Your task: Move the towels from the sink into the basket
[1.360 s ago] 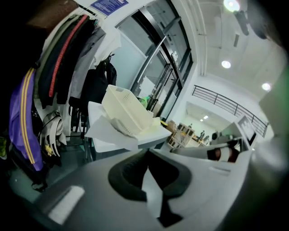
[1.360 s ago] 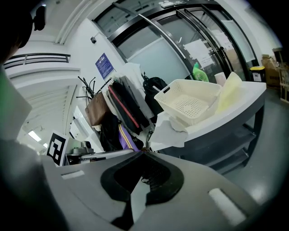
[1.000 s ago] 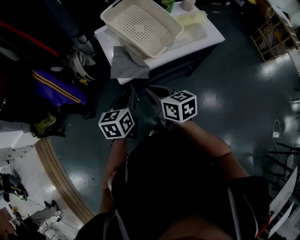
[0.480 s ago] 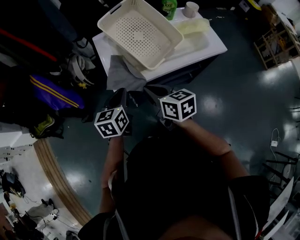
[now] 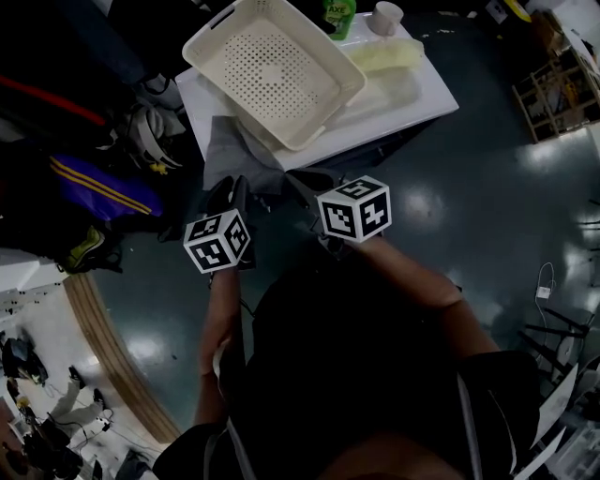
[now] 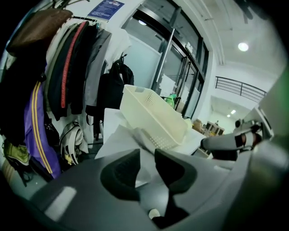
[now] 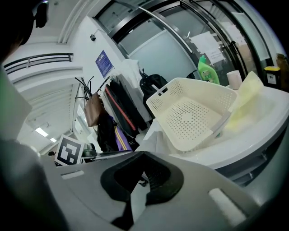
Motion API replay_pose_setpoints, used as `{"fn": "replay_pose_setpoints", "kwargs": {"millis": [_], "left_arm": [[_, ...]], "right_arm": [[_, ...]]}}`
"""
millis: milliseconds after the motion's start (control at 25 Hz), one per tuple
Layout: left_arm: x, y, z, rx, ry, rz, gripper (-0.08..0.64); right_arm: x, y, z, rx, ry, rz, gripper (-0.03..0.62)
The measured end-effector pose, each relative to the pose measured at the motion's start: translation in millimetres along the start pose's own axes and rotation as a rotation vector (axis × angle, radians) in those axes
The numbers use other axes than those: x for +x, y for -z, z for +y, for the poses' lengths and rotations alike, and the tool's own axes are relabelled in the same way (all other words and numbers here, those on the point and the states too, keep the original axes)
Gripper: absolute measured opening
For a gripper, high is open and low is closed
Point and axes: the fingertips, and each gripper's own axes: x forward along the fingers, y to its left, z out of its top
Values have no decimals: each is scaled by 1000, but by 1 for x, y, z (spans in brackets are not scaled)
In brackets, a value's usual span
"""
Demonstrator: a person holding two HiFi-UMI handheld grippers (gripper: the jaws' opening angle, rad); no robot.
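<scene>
A cream perforated basket (image 5: 272, 67) lies tilted on the white sink unit (image 5: 427, 89). A pale yellow towel (image 5: 382, 56) lies in the sink beside it. A grey towel (image 5: 228, 150) hangs over the unit's near left edge, partly under the basket. My left gripper (image 5: 230, 194) is just below that towel; its jaws are opening and nothing is between them (image 6: 146, 155). The towel (image 6: 119, 137) shows beyond the gap. My right gripper (image 5: 302, 184) is shut and empty (image 7: 135, 191), a little short of the unit, facing the basket (image 7: 189, 115) and the yellow towel (image 7: 246, 101).
A green bottle (image 5: 337, 11) and a white cup (image 5: 384, 17) stand at the back of the unit. Coats and bags (image 6: 54, 67) hang on a rack to the left, with a helmet (image 5: 155, 131) below. A wire cart (image 5: 553, 80) stands at the right on the dark floor.
My left gripper has shifted left and up toward the hanging grey towel. The right gripper has hardly moved.
</scene>
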Motion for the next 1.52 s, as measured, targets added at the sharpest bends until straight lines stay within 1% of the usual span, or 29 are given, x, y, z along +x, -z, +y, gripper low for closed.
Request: {"fn": "replay_pose_setpoints", "kwargs": {"millis": [320,600,800,1040,1200,1360,1520], "left_arm": [[21,3,5,-38,-60,34,131],[35,3,17,-46,-130,62,144],[42,4,21,-31,-177,87,160],[47,12,32,-17,-238,133,209],[52,17,34,-13,-258,156,233],[53,18,38,2,-298,164,231],[53,19,37,22,-322,160,184]], "right_arm": [[10,-14,-21,2,-49,44,-2],[24,-19,-34,13,-96,88,-2],[30,-25,-34,11,-144,108,-2],[41,-25,-30,-3,-200,144,-2],[46,-24,-28,-8,-226,168,-2],[51,-27,-26,-9,-255,170,-2],[53,-27,-26,-8,-281,184,-2]]}}
